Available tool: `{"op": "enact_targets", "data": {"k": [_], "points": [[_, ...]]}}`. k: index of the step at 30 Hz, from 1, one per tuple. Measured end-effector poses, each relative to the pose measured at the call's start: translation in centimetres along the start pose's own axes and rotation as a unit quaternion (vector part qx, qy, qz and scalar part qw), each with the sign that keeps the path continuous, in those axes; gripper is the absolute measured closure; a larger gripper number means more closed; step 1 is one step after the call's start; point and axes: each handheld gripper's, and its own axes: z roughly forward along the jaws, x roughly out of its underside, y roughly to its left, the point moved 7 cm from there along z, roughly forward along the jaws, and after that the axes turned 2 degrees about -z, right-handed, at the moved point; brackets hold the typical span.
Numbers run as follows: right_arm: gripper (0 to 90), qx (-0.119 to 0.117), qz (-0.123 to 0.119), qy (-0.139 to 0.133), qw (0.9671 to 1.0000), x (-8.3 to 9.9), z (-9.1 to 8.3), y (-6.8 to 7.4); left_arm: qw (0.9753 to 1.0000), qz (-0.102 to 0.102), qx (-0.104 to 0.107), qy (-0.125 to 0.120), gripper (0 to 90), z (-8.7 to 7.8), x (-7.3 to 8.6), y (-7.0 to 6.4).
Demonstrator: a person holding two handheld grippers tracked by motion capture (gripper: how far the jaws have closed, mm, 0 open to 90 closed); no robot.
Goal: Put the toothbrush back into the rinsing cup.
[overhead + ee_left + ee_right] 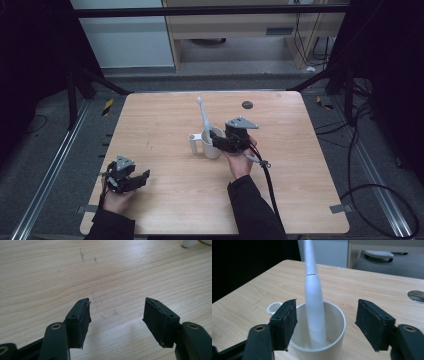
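Note:
A white cup (pixel 212 145) (pixel 332 322) with a small side handle (pixel 194 141) (pixel 273 307) stands near the table's middle. A white electric toothbrush (pixel 204 117) (pixel 314 302) stands in it, leaning toward the far left. My right gripper (pixel 220 141) (pixel 325 322) is open just right of the cup, its jaws apart on either side of the toothbrush body above the rim, touching nothing. My left gripper (pixel 142 177) (pixel 116 320) is open over bare wood at the front left, with nothing between its jaws.
The wooden table (pixel 165 200) has a dark round hole (pixel 247 105) (pixel 416 295) at its far right. A black cable (pixel 267 180) trails from the right gripper toward the front edge. Beyond the table stand a metal frame and cabinets.

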Motion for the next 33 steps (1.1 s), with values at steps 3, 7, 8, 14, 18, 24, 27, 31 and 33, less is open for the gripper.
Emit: {"op": "enact_targets", "data": {"k": [3, 7, 8, 14, 18, 24, 27, 31, 33], "points": [[29.7, 0.000, -0.018, 0.005, 0.9998, 0.3, -1.3, 0.1, 1.0000, 0.000, 0.000, -0.001, 37.2, 0.0, 0.0, 0.0], [27.9, 0.007, -0.031, 0.015, 0.9994, 0.8, -2.7, -0.4, 1.0000, 0.001, 0.000, 0.001, 37.2, 0.0, 0.0, 0.0], [27.9, 0.007, -0.031, 0.015, 0.9994, 0.8, -2.7, -0.4, 1.0000, 0.001, 0.000, 0.001, 37.2, 0.0, 0.0, 0.0], [23.4, 0.024, -0.050, 0.046, 0.9974, 2.4, -5.0, -2.2, 1.0000, 0.001, 0.000, 0.002, 37.2, 0.0, 0.1, -0.1], [22.5, 0.030, -0.049, 0.060, 0.9966, 3.5, -6.2, -3.2, 1.0000, 0.002, 0.003, 0.003, 38.3, 0.0, 0.1, -0.1], [21.4, 0.030, -0.048, 0.069, 0.9960, 5.0, -7.9, -4.3, 1.0000, 0.003, 0.007, 0.002, 41.1, 0.0, 0.1, -0.3], [20.6, 0.029, -0.043, 0.073, 0.9959, 6.0, -9.0, -5.1, 0.9999, 0.003, 0.009, 0.003, 42.9, 0.0, 0.1, -0.3], [20.1, 0.039, -0.036, 0.090, 0.9945, 7.9, -10.8, -6.8, 0.9999, 0.004, 0.012, 0.003, 47.5, -0.1, 0.1, -0.3], [20.0, 0.044, -0.028, 0.095, 0.9942, 8.5, -11.5, -7.6, 0.9999, 0.006, 0.013, 0.002, 49.2, -0.1, 0.0, -0.4]]}}
